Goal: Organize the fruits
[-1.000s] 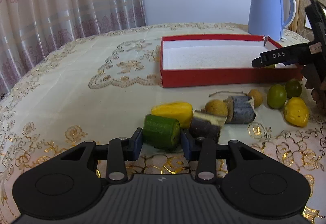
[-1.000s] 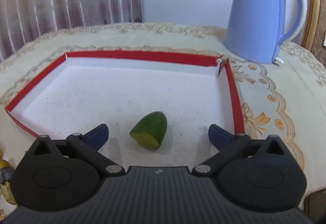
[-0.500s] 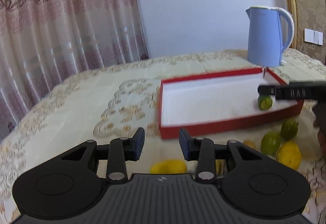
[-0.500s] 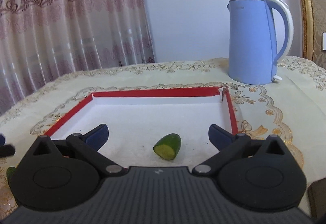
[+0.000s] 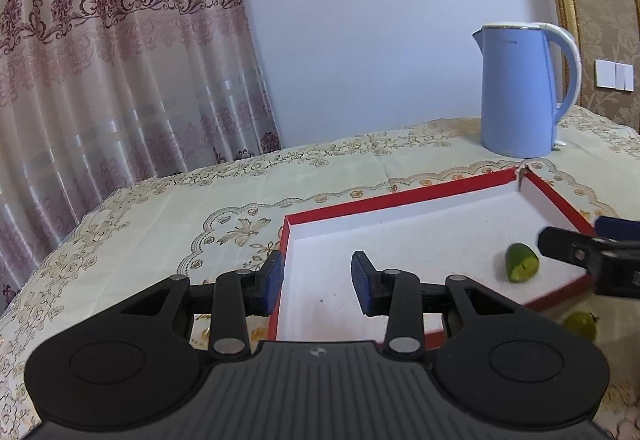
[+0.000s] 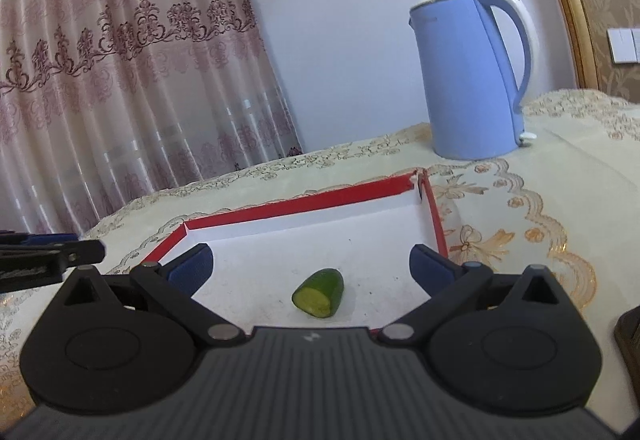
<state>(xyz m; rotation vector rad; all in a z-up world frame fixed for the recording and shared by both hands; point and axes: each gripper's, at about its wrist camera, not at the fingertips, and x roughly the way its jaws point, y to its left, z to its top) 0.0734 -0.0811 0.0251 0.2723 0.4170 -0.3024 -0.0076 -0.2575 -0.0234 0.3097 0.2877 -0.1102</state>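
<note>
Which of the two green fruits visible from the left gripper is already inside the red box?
The cut green piece, lying on the red box floor. The whole green fruit sits outside, on the tablecloth.

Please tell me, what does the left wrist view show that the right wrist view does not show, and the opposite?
Only the left wrist view shows a whole green fruit on the tablecloth outside the red box, and the left gripper empty. Only the right wrist view shows the right gripper wide open, empty. Both show the cut green fruit piece inside the box, the blue kettle and the curtain.
</note>
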